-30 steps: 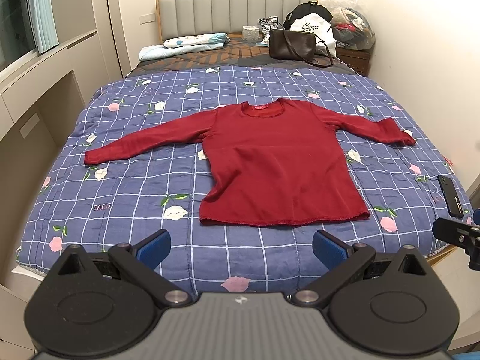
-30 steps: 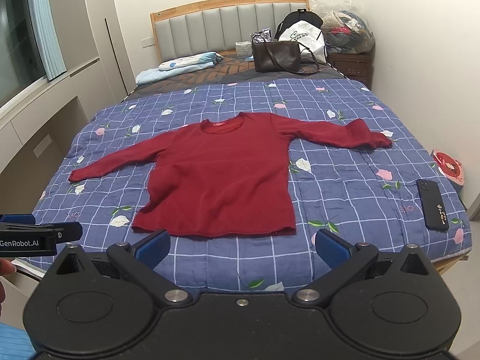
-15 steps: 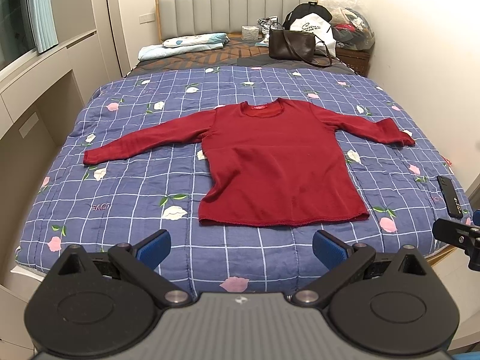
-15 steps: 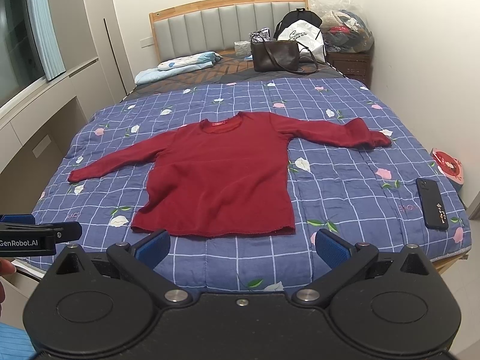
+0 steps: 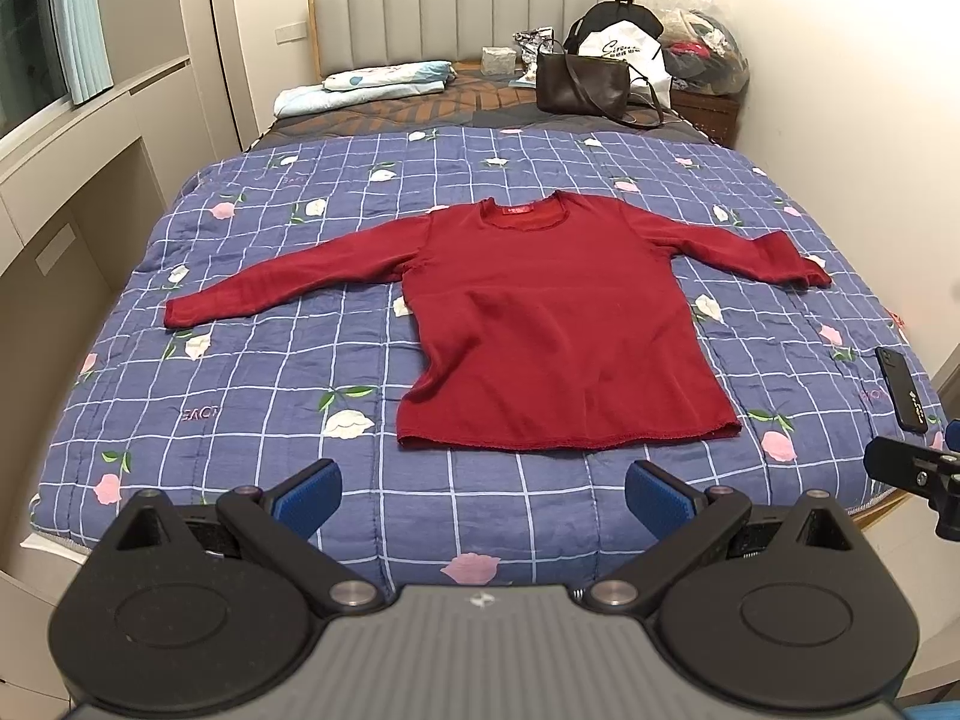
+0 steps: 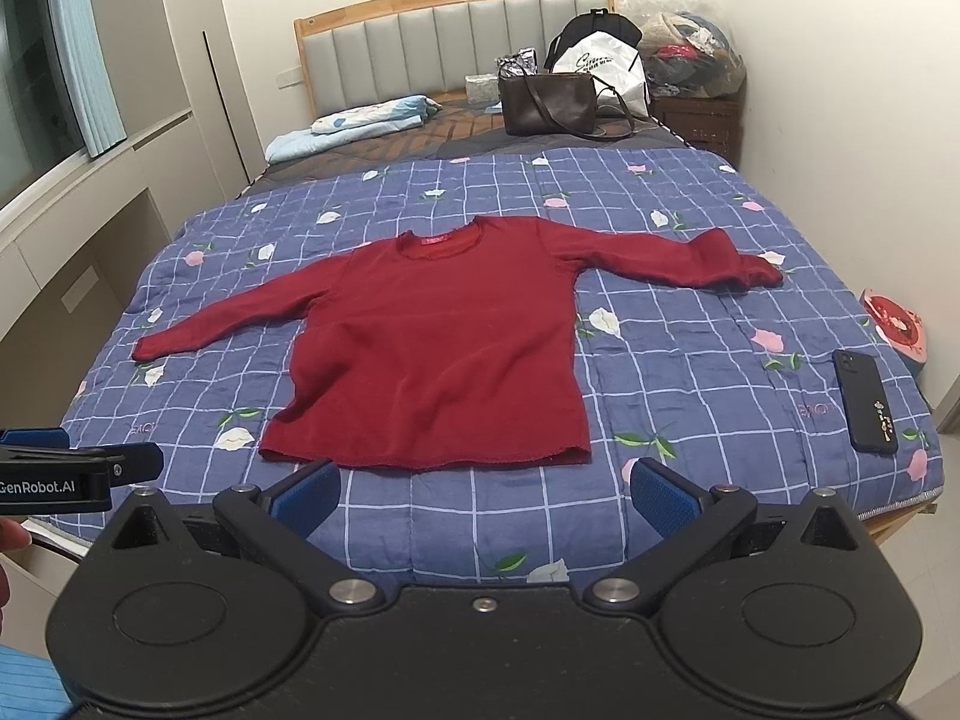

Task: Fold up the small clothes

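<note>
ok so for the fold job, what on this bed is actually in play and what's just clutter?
In play:
red long-sleeved top, spread flat on the quilt
left gripper, open
right gripper, open

Clutter:
black phone, near the quilt's right edge
brown handbag
white bag
folded light-blue bedding

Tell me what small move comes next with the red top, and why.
Probably bring the left tongs forward to the left sleeve cuff. The red top lies flat, sleeves spread, unfolded, and both the left and the right tongs hang open short of its hem.
</note>
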Motion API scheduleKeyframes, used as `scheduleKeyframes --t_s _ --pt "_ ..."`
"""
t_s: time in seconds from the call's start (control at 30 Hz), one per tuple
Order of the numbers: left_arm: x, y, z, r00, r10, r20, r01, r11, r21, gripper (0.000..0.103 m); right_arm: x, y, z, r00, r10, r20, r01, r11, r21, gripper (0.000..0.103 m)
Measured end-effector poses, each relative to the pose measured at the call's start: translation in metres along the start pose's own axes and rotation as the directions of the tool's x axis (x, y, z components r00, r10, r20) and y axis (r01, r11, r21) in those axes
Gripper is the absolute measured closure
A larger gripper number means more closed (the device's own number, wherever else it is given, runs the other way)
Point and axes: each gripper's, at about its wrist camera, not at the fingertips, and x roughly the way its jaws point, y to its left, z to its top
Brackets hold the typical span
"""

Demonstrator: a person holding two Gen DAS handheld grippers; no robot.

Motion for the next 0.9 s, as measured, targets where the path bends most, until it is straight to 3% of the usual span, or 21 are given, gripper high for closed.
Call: scheduleKeyframes --t_s 0.37,0.53,0.9 --pt "0.013 0.007 0.010 0.999 -0.030 -0.033 0.030 1.000 -0.007 0.000 0.014 0.004 0.010 0.998 -0.029 -0.057 0.030 0.999 0.021 0.000" --pt "0.026 0.008 0.024 0.998 -0.040 -0.049 0.039 0.999 -0.016 0.000 0.030 -0.002 0.024 0.990 -0.080 -0.116 0.087 0.995 0.053 0.000" --pt "0.094 -0.032 0.088 0.996 0.020 -0.086 -0.019 1.000 0.006 0.000 0.098 -0.058 0.080 0.977 -0.118 -0.177 0.130 0.990 0.058 0.000"
